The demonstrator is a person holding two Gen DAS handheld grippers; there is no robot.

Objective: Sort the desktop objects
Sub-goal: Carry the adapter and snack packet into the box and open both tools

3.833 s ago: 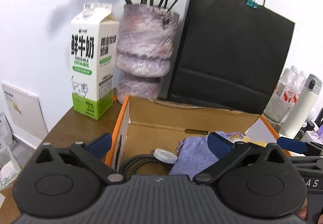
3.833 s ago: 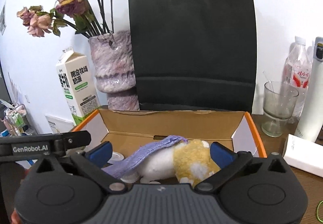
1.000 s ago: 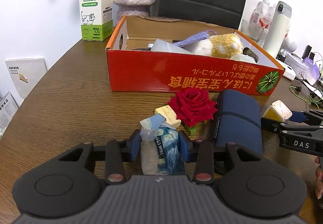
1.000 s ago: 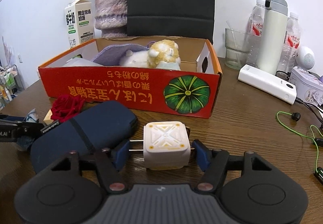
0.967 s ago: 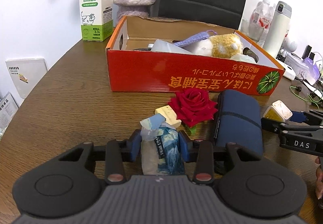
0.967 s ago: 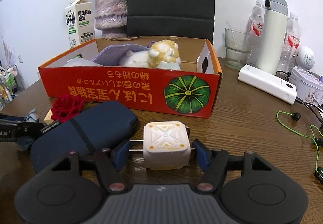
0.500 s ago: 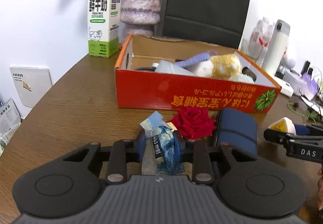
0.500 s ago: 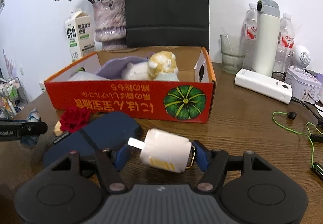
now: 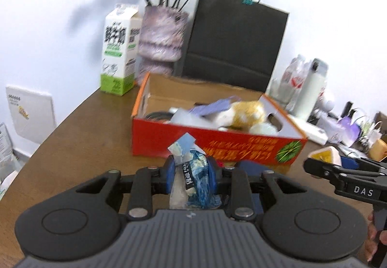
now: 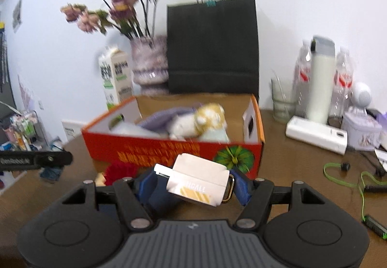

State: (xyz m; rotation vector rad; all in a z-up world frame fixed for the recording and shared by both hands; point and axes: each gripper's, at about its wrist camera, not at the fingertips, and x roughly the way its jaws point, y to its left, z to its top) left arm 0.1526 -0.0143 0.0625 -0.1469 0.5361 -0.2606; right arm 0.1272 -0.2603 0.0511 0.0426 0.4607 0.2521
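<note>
My left gripper [image 9: 189,172] is shut on a blue tissue pack [image 9: 193,178] and holds it above the table, in front of the red cardboard box [image 9: 212,144]. My right gripper [image 10: 193,182] is shut on a white cube charger [image 10: 197,178], tilted, lifted in front of the same box [image 10: 169,149]. The box holds a plush toy [image 10: 200,120], a purple pouch [image 10: 164,115] and other items. A red rose [image 10: 119,170] and a dark blue case [image 10: 159,193] lie on the table under the right gripper, partly hidden. The right gripper also shows in the left wrist view [image 9: 324,162].
A milk carton [image 9: 118,50], a flower vase [image 9: 160,38] and a black paper bag [image 9: 232,43] stand behind the box. At the right are a white thermos [image 10: 320,79], water bottles, a glass [image 10: 281,103], a white power bank [image 10: 315,135] and a green cable [image 10: 348,176].
Both grippers have risen off the table with their objects and moved toward the box. The charger has tilted in the right gripper. The rose and case stay on the table.
</note>
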